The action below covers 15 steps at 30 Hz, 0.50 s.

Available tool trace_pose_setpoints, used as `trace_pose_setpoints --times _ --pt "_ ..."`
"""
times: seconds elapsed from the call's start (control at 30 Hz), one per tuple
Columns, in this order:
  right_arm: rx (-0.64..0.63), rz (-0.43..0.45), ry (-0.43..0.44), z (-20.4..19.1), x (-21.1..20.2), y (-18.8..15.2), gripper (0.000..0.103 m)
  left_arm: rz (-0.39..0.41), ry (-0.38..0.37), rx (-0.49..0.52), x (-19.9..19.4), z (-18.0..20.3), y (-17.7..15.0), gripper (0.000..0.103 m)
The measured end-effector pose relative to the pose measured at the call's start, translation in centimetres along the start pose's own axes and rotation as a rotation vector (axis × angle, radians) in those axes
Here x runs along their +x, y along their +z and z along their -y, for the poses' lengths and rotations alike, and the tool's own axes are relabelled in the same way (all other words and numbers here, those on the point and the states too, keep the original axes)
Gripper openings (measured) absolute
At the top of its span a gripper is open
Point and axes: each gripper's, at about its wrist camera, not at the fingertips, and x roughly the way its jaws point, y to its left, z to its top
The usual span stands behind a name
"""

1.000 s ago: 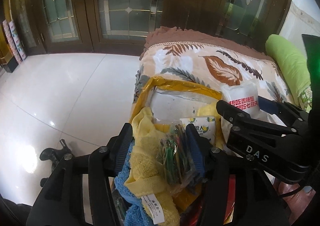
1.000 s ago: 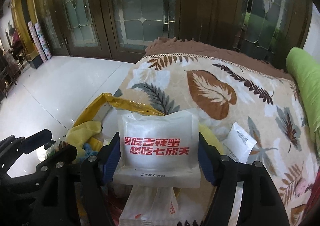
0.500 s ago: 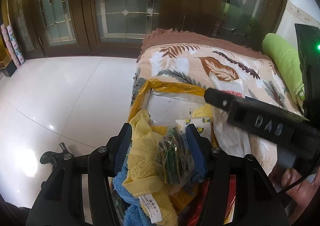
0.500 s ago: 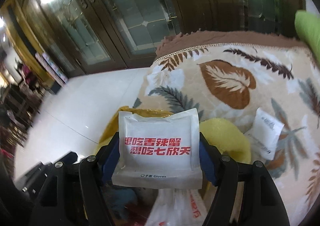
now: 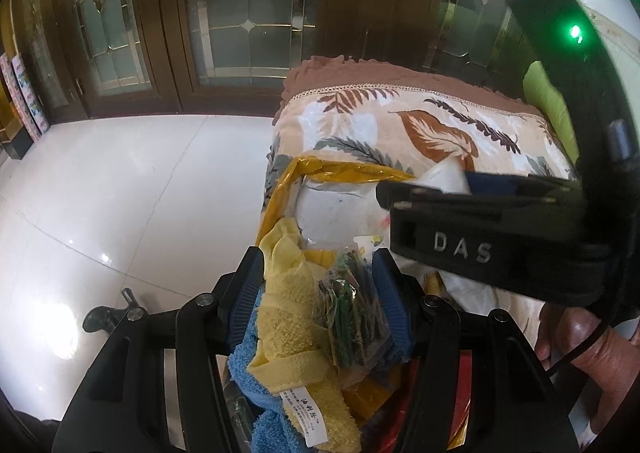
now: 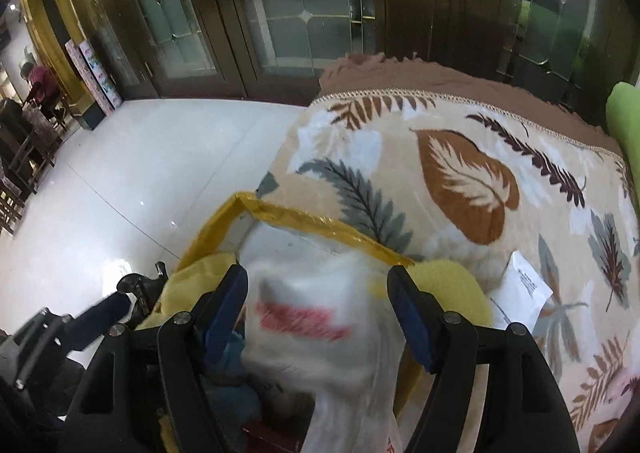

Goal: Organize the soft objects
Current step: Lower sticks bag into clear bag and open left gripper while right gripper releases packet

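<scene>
Both hand-held grippers [image 5: 318,293] [image 6: 318,313] spread, side by side.

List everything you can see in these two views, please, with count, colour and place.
Storage bag: one, clear with a yellow rim, at the blanket's edge.
White packet: one, red lettering, blurred, between the right tongs, over the bag.
Yellow towel: one, in the bag, between the left tongs.
Blue towel: one, under the yellow towel.
Clear packet: one, green contents, beside the yellow towel.
Sachet: one, white, on the blanket.
Blanket: one, beige, leaf print.
Cushion: one, green, far right.
Left tongs: black, blue pads.
Right tongs: black, blue pads.
Right hand: below the right tongs.
</scene>
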Motion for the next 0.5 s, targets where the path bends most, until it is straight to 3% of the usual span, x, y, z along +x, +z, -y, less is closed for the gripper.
trace_pose_setpoints --times 0.27,0.5 --pt "0.006 0.049 0.017 0.3 -1.0 -0.2 0.073 0.006 0.002 0.008 0.0 0.0 0.0 0.057" --pt "-0.083 0.167 -0.104 -1.3 -3.4 -1.6 0.073 0.04 0.0 -0.001 -0.7 0.0 0.1 0.057"
